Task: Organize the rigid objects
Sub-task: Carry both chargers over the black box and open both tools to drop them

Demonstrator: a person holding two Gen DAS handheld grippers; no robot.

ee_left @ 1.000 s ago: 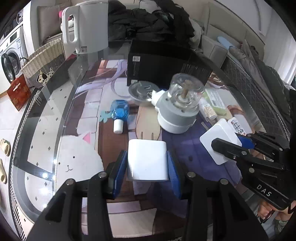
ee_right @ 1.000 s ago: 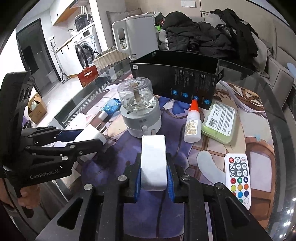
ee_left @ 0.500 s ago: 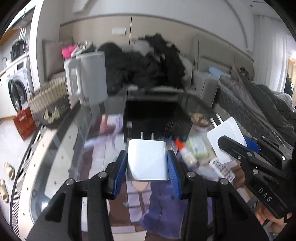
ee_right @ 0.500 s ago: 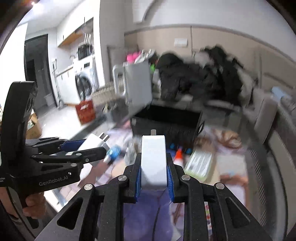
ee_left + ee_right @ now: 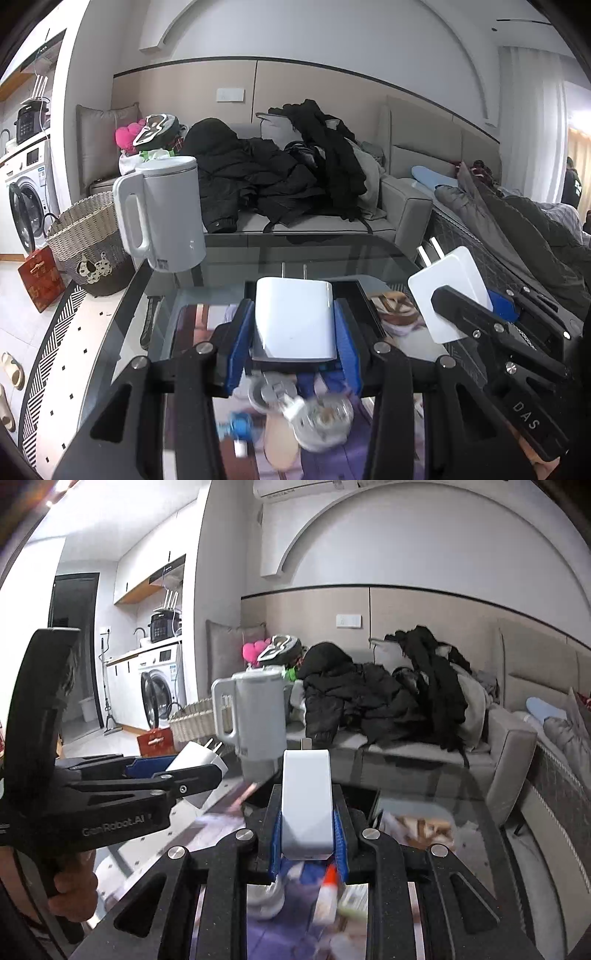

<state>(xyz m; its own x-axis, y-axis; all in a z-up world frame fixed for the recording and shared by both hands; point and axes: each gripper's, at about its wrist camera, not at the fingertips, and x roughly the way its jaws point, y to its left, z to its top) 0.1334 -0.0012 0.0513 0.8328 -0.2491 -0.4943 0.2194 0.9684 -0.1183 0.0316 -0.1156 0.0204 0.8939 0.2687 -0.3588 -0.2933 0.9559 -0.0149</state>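
Both grippers are up off the table (image 5: 229, 251), each carrying a white charger. The left gripper (image 5: 293, 343) has its jaws pinching a charger (image 5: 293, 319) flat, prongs forward — a grip that suits a drop into the black box (image 5: 365, 295) just ahead, I'd judge. The right gripper (image 5: 308, 834) clamps its charger (image 5: 306, 805) edge-on. Below the jaws, clutter blurs out — box interior hidden.
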